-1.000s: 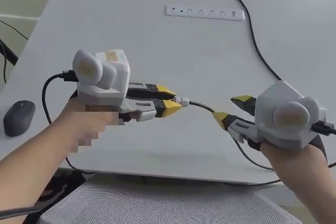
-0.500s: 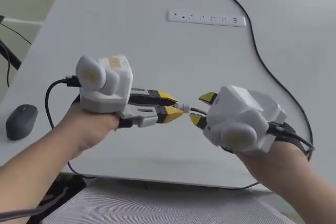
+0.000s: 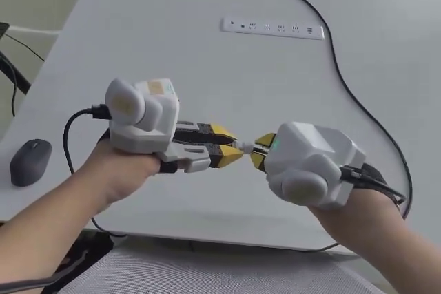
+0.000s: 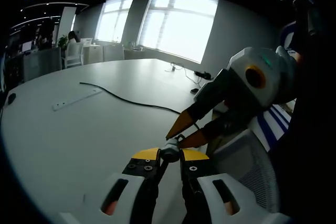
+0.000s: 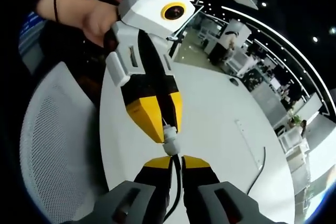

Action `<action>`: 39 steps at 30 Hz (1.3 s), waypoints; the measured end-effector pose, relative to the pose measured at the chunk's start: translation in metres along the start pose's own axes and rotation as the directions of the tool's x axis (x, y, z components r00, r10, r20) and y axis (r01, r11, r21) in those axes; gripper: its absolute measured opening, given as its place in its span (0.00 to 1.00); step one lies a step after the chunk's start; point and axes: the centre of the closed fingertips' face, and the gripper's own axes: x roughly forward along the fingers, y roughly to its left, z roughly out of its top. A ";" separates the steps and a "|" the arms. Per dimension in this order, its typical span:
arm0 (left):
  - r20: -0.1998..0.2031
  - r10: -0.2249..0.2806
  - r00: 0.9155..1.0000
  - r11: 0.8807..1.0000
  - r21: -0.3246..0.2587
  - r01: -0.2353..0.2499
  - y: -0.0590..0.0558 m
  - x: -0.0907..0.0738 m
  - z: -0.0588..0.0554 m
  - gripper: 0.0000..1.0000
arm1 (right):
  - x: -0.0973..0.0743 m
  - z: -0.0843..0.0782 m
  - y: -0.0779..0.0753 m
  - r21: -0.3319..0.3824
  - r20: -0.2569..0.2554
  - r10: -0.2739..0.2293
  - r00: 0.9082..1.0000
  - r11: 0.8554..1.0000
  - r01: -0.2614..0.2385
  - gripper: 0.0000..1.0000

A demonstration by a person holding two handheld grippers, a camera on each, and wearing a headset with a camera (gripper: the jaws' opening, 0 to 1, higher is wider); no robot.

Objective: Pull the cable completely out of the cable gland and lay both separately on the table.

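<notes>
My left gripper is shut on the small white cable gland, held in the air over the table's near edge. In the left gripper view the gland sits between the yellow fingertips. My right gripper faces it tip to tip from the right. The right gripper view shows its jaws shut on the black cable just behind the gland. The rest of the cable runs back under the right hand and is hidden.
A white power strip lies at the far side of the white table, with its black cord curving down the right. A dark mouse rests at the left edge. A mesh chair seat is below.
My right gripper has moved left from about a hand's width away, up to the left gripper's tips, and gone from open to shut on the cable. The left gripper has kept its hold.
</notes>
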 end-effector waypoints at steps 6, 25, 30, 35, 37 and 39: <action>-0.002 0.003 1.000 1.000 0.002 -0.003 -0.001 0.000 -0.001 0.15 | 0.000 0.000 0.001 -0.003 0.004 -0.003 1.000 1.000 0.003 0.01; 0.004 0.005 1.000 1.000 0.017 -0.005 -0.003 0.001 0.001 0.15 | 0.000 -0.003 -0.002 0.076 0.017 -0.015 1.000 0.997 0.014 0.00; 0.002 0.004 1.000 1.000 0.017 -0.004 -0.002 0.000 0.000 0.15 | 0.001 -0.007 -0.002 0.109 0.010 -0.015 1.000 0.994 0.014 0.00; 0.007 0.006 1.000 1.000 0.017 -0.006 -0.001 -0.002 0.001 0.15 | 0.002 -0.013 -0.005 0.159 0.002 -0.018 1.000 0.987 0.017 0.00; 0.008 0.007 1.000 1.000 0.017 -0.007 0.000 -0.002 0.001 0.15 | 0.003 -0.018 -0.006 0.174 -0.007 -0.017 1.000 0.985 0.018 0.00; 0.012 0.009 1.000 1.000 0.017 -0.009 0.001 -0.003 0.002 0.15 | 0.002 -0.020 -0.008 0.221 -0.003 -0.015 1.000 0.975 0.016 0.00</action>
